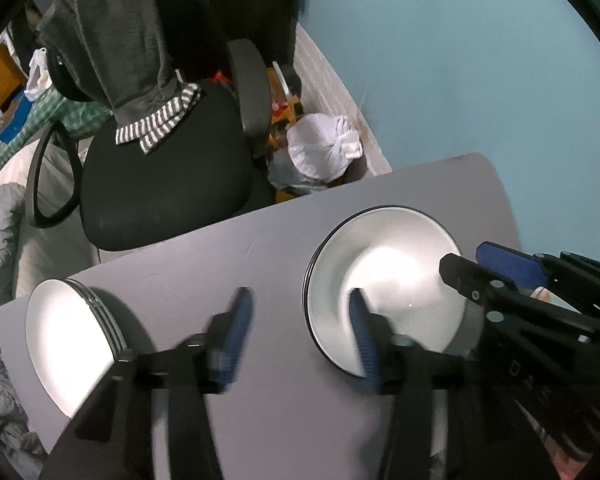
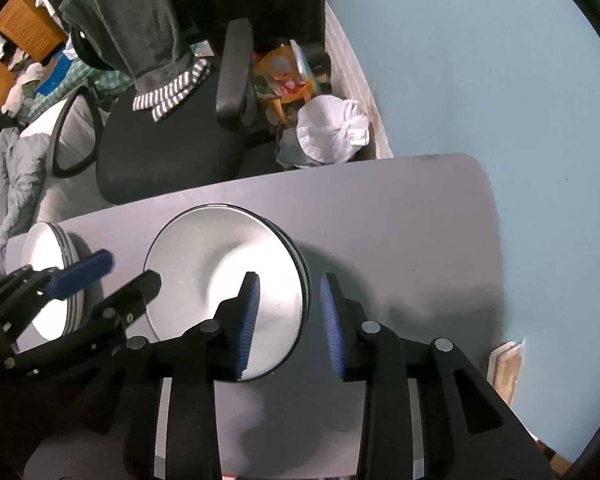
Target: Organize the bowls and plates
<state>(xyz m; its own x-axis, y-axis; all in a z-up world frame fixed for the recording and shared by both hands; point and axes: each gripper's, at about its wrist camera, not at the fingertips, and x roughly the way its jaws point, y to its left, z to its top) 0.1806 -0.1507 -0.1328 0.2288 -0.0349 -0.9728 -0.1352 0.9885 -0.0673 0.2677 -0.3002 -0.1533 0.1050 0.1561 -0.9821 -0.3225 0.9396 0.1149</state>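
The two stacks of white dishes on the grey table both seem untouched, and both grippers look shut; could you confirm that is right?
Not quite: both grippers are open. The left wrist view shows the left gripper with its fingers spread, and the right wrist view shows the right gripper straddling the rim of the nearer stack. The rest holds.

Plates (image 2: 224, 272) – glossy, smooth; table (image 2: 400, 220) – matt grey.

white letters "D A" readable on the black right claw (image 1: 496, 262) body; remainder cut off
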